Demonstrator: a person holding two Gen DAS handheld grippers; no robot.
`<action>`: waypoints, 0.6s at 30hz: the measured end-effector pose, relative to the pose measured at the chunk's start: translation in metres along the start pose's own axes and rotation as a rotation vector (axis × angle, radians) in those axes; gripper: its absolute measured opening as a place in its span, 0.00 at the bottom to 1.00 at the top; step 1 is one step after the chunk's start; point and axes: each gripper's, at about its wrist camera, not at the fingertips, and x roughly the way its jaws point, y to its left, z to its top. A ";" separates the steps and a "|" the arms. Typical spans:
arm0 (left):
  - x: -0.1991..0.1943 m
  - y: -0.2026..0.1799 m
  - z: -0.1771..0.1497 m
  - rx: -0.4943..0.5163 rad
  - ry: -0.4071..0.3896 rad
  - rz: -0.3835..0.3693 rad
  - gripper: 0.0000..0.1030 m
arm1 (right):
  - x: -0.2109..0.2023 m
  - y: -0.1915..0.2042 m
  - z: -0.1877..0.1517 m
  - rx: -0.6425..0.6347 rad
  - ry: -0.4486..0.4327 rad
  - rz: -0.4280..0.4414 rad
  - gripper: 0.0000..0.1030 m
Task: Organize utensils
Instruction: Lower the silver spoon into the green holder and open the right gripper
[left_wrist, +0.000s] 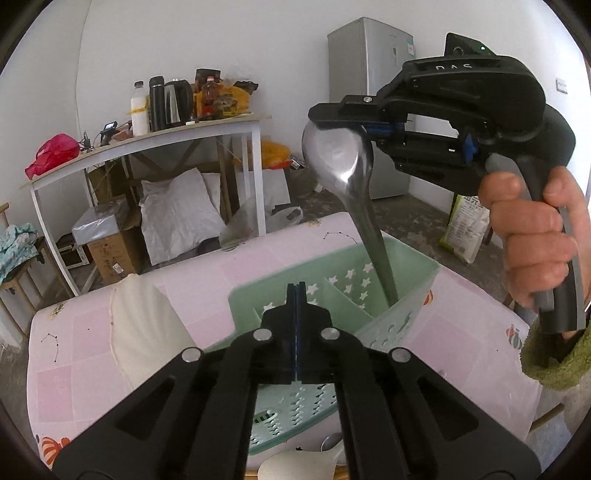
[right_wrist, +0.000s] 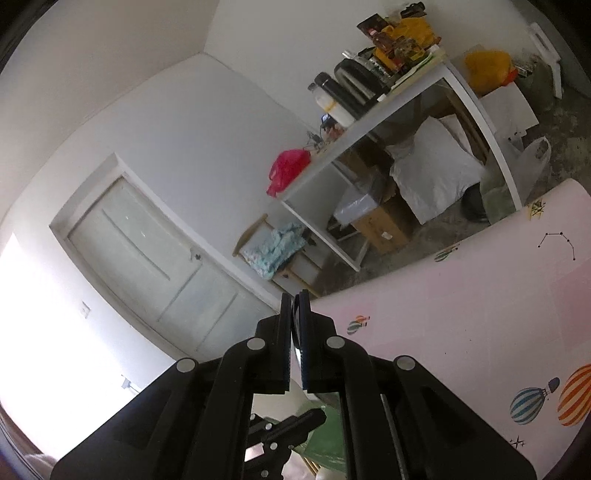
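Note:
In the left wrist view a pale green plastic utensil caddy (left_wrist: 413, 295) with star cut-outs stands on the pink table. My right gripper (left_wrist: 334, 122) is shut on the bowl of a large steel spoon (left_wrist: 338, 162), held bowl-up; its handle reaches down into the caddy's right compartment. My left gripper (left_wrist: 296, 295) is shut on nothing, just before the caddy's near rim. In the right wrist view my right gripper (right_wrist: 294, 306) shows the spoon's bowl edge (right_wrist: 295, 332) between the fingers. A corner of the caddy (right_wrist: 328, 443) lies below.
A cream cloth (left_wrist: 144, 325) lies left of the caddy on the pink tablecloth (left_wrist: 74, 369). A beige spoon (left_wrist: 295, 467) lies at the near edge. Behind stand a white shelf table (left_wrist: 147, 140) with bottles and a grey fridge (left_wrist: 365, 74).

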 end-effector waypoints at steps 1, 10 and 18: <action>-0.003 0.000 0.000 -0.002 0.000 -0.001 0.00 | -0.001 -0.003 0.000 0.013 -0.009 0.020 0.04; -0.018 -0.003 -0.002 -0.008 -0.016 -0.004 0.05 | -0.003 -0.051 -0.028 0.098 -0.064 0.080 0.04; -0.073 -0.001 -0.003 -0.049 -0.155 0.026 0.43 | -0.041 -0.051 -0.055 0.036 -0.118 -0.080 0.08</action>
